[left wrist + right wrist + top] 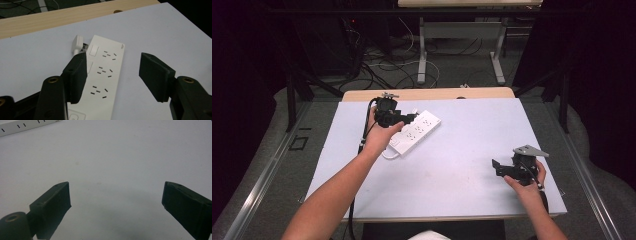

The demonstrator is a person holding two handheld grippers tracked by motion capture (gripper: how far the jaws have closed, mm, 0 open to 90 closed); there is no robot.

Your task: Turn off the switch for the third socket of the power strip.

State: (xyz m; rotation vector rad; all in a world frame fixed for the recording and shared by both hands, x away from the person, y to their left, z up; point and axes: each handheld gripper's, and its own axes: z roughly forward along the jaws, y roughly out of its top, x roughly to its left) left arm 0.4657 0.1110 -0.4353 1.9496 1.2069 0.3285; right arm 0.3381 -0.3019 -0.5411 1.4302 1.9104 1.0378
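Your pale worktop carries a white power strip lying slantwise at its far left. Your left tool hovers over the strip, jaws apart. Your right tool sits near the right edge, well apart from the strip, jaws wide open over bare surface.

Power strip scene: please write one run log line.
left gripper: open, over power strip | right gripper: open, over bare table

Overhead light even on white table, surroundings dark. High view soft, low detail. Right gripper view: broad faint shadow on table between jaws, near jaws blurred. Left gripper view: power strip fairly sharp, no glare.
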